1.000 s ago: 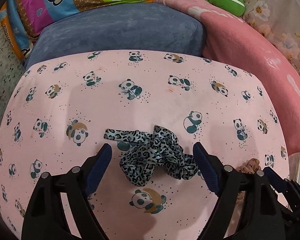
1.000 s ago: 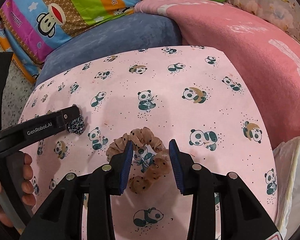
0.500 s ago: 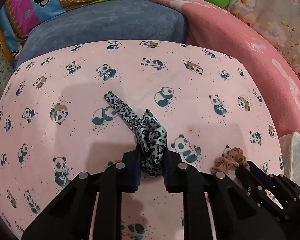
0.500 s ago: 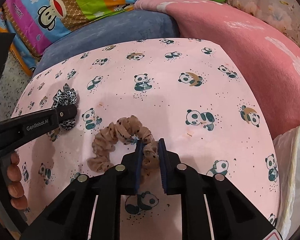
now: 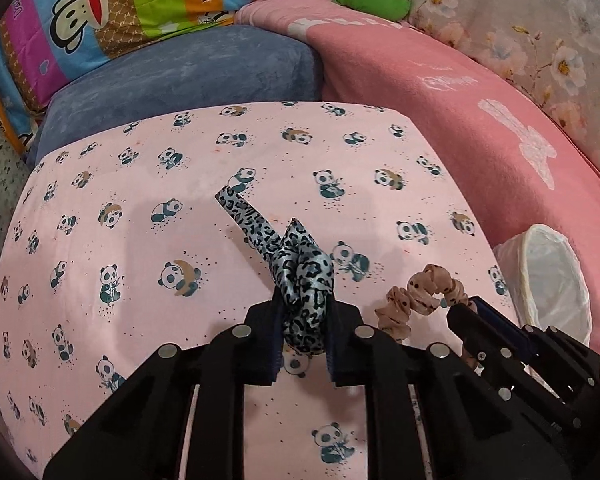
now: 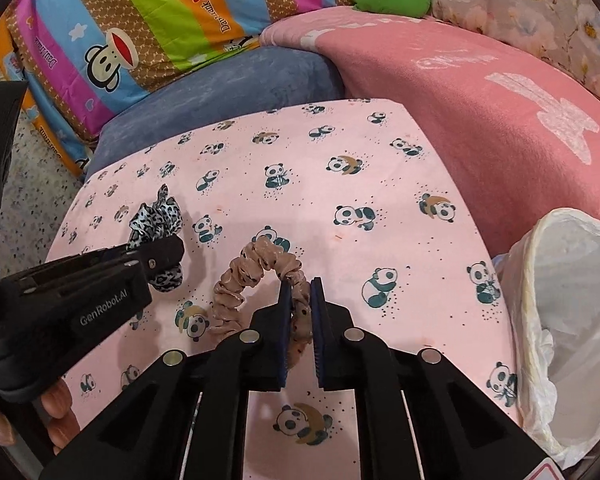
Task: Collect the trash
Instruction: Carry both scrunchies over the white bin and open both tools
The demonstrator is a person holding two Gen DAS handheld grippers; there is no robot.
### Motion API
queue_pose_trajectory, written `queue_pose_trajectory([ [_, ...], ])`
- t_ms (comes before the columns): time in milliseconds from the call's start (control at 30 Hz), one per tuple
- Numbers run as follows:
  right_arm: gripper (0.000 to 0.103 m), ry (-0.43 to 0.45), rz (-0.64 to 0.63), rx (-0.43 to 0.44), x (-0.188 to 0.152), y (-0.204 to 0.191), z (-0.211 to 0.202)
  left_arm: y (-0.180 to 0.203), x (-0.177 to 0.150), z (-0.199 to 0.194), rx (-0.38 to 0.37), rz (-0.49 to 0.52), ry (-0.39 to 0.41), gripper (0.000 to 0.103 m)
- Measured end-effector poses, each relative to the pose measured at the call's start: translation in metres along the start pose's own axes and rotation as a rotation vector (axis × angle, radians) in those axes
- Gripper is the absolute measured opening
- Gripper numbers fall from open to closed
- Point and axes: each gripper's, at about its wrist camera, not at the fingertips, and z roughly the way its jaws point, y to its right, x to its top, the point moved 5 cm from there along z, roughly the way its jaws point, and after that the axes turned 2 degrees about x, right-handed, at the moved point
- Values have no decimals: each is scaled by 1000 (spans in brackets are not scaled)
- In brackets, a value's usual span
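— What colours did you note?
— The scrunchie [image 5: 303, 280] was grey-blue with black leopard spots; the other scrunchie [image 6: 256, 276] was tan with dark dots.
— And the cover?
— The sheet [image 6: 400, 248] was pale pink with pandas; the blanket [image 6: 480, 120] was deeper pink.

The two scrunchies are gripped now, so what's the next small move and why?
Probably carry both toward the lined bin at the right. The left gripper is shut on the leopard scrunchie; the right gripper's jaws are closing on the tan scrunchie. The bin stands open beside the panda sheet.
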Motion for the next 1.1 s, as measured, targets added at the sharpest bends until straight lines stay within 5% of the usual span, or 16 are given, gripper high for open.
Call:
queue_pose_trajectory([
  [500,11,146,72,-14,-1,49,-102,70,-10,-54,-32,101,79,16],
  [1100,11,228,207,-59,-16,137,-166,155,-20,-74,-80,234,106,16],
])
